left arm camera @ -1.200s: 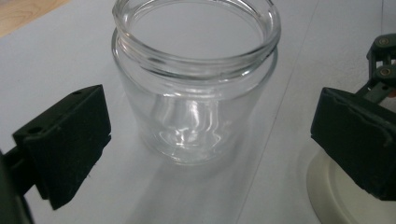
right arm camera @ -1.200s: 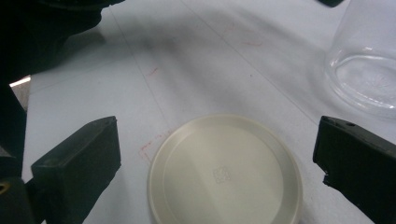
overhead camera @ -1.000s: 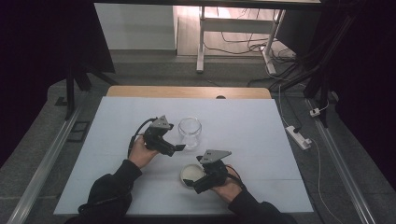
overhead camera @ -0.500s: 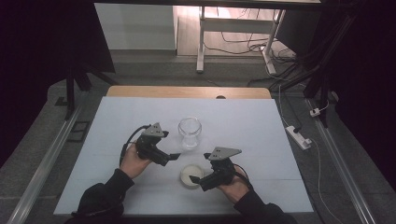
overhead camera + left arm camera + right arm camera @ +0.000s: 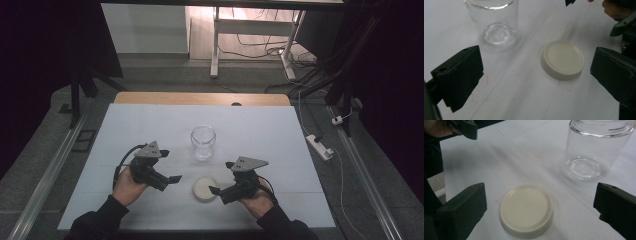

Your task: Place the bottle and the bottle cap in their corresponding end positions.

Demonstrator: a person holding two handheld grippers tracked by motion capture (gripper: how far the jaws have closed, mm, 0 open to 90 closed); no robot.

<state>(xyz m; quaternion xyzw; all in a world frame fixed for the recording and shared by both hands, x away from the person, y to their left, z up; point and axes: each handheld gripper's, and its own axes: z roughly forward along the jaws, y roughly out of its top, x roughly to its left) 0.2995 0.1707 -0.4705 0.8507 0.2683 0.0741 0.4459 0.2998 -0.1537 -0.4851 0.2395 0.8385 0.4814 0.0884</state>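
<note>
An empty clear glass jar (image 5: 203,142) stands upright near the middle of the white table (image 5: 260,130). Its cream round lid (image 5: 205,188) lies flat on the table in front of it. My left gripper (image 5: 170,165) is open, left of the lid and touching nothing. My right gripper (image 5: 221,177) is open just right of the lid. In the left gripper view the wide-apart jaws frame the lid (image 5: 563,59), with the jar (image 5: 495,22) beyond. The right gripper view has the lid (image 5: 527,209) low between its spread jaws and the jar (image 5: 596,147) at upper right.
A wooden strip (image 5: 200,98) runs along the table's far edge. On the floor to the right lies a white power strip (image 5: 318,146) with cables. Metal rails (image 5: 45,180) run beside both table sides. Faint red marks dot the table surface around the lid.
Both hands drew back toward the near edge. The left gripper moved left, away from the jar; the right gripper backed off to the right of the lid. Jar and lid stayed put.
</note>
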